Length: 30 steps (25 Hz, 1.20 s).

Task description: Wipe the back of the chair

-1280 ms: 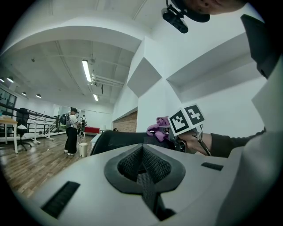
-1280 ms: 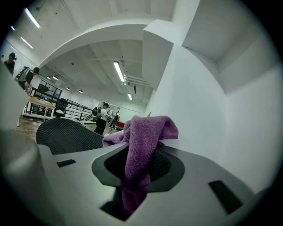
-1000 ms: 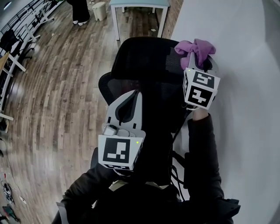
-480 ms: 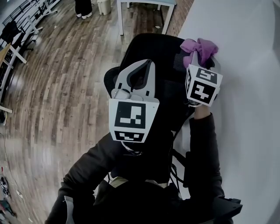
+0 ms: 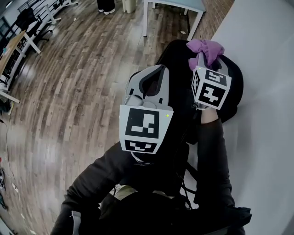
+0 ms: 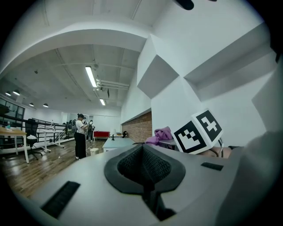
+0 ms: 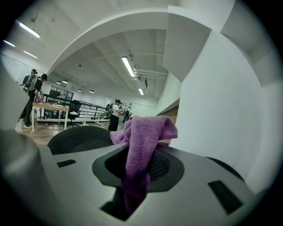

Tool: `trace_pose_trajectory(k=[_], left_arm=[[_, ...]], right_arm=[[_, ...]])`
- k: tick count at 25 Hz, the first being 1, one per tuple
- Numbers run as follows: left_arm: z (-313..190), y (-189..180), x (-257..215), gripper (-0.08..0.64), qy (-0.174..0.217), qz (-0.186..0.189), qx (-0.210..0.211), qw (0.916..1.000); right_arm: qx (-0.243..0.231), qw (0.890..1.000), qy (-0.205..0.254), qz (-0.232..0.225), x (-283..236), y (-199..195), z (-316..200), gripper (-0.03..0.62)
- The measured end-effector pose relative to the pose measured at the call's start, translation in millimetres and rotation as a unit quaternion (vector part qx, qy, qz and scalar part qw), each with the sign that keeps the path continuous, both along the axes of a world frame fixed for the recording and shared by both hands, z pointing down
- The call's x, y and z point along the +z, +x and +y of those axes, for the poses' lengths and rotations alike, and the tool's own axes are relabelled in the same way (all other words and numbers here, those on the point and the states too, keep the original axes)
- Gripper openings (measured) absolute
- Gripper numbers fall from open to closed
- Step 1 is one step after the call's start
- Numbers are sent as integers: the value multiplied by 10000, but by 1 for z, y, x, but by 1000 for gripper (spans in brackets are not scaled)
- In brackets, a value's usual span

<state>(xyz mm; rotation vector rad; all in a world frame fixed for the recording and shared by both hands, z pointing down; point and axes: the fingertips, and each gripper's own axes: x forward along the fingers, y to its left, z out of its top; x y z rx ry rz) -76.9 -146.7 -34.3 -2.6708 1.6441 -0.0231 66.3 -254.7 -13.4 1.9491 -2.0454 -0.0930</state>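
A black office chair with a mesh back (image 5: 177,57) stands below me against the white wall; its top edge shows as dark mesh (image 7: 75,139) in the right gripper view. My right gripper (image 5: 202,58) is shut on a purple cloth (image 5: 205,47), which bunches out of the jaws (image 7: 143,132) just above the chair's top right edge. My left gripper (image 5: 159,69) hovers over the chair back, to the left of the right one, jaws shut with nothing between them (image 6: 143,148). The cube and cloth of the right gripper (image 6: 196,132) appear in the left gripper view.
A white wall (image 5: 262,69) runs close along the right. A white-legged table (image 5: 172,5) stands beyond the chair, with a person (image 5: 106,4) near it. Desks and chairs (image 5: 20,39) line the far left of the wood floor (image 5: 78,92). Two people (image 7: 31,95) stand at a desk.
My left gripper has risen toward the head camera and shifted right, over the chair back. The right gripper has kept the purple cloth by the chair's top edge.
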Motion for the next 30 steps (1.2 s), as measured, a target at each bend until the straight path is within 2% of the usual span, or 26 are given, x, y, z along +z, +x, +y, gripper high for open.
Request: trace_pose_trajectory(k=[20,30], left_arm=[[17,-41,10,9,-59,24,-338,9994],[21,-44,17,9,-73,58,-374,9993]], right_arm=[[-905,9957,40,-177,-7,-86,-15,89],[-1094,9938,96,-175,-2,-101,-5,87]])
